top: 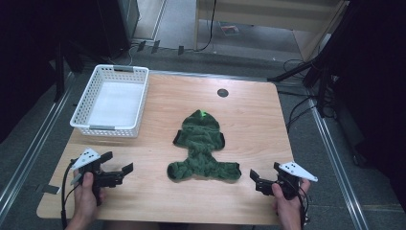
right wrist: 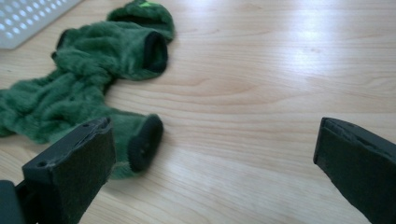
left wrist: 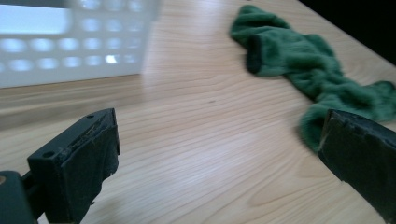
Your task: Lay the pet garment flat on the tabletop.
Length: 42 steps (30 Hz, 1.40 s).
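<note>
A small green fuzzy hooded garment (top: 203, 146) lies spread flat in the middle of the wooden table (top: 253, 120), hood toward the far side. My left gripper (top: 117, 161) hovers near the front left, jaws wide apart and nothing between them. In the left gripper view the left gripper (left wrist: 219, 154) points across bare wood, with the garment (left wrist: 299, 70) ahead to the right. My right gripper (top: 265, 170) is at the front right, open and holding nothing. In the right gripper view the right gripper (right wrist: 215, 154) has the garment (right wrist: 93, 79) just beyond its left jaw.
A white perforated basket (top: 110, 127) stands at the table's back left with nothing in it; the basket (left wrist: 70, 51) looks blurred in the left gripper view. A dark round cable hole (top: 222, 93) sits near the far edge. Dark stands and cables flank the table.
</note>
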Tool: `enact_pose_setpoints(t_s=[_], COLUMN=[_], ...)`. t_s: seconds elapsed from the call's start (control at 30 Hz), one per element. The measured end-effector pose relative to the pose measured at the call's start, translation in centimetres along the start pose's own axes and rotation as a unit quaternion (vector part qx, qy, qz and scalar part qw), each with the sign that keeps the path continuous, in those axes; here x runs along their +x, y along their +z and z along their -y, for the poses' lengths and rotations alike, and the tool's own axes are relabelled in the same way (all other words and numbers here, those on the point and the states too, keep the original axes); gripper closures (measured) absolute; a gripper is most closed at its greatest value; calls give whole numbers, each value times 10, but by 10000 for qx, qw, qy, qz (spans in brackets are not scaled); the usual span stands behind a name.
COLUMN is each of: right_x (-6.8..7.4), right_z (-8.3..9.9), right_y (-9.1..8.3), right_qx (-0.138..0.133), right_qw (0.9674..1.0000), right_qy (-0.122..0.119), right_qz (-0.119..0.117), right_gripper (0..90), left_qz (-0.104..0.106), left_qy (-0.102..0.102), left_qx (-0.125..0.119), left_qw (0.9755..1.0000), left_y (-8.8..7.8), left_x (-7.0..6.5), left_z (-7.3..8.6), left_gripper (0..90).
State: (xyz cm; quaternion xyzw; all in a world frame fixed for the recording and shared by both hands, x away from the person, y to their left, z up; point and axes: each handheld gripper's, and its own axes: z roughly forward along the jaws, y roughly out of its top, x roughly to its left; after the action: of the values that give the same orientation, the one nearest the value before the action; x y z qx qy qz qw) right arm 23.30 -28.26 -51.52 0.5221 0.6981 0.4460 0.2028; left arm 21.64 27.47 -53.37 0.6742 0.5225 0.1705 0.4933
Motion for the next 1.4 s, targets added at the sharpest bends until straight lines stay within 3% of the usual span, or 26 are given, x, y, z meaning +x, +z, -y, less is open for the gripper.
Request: enact_pose_setpoints(t_s=[0.13,0.27,0.4,0.67,0.83,0.93,1.17,1.4], right_x=[-7,-16,-27,-50,-58,-58,-56,-57], right_z=[4,8,15,27,35,37,37,37], right_y=[-1,-3,-5,-13,-18,-21,-17,-15], right_qx=[22,32,80,120,167,108,132,198], right_qw=[9999,9997,9994,9988,9985,9985,9979,9977], right_qy=[-57,-63,-31,272,340,383,336,426], right_qz=[99,223,323,398,389,380,534,490], right_gripper=[0,0,0,0,0,0,0,0], left_qz=[-241,-571,-743,-1092,-1142,-1046,-1121,-1030], left_qy=[-91,26,2,96,-101,-234,-199,-301], left_qx=[-10,44,42,76,27,-5,76,92], left_qw=[9997,9984,9972,9939,9934,9942,9935,9942], left_y=[-14,-26,-36,-58,-68,-66,-58,-58], left_x=[21,38,53,79,95,100,98,100], left_z=[4,7,10,14,20,21,22,22], left_gripper=[0,0,0,0,0,0,0,0])
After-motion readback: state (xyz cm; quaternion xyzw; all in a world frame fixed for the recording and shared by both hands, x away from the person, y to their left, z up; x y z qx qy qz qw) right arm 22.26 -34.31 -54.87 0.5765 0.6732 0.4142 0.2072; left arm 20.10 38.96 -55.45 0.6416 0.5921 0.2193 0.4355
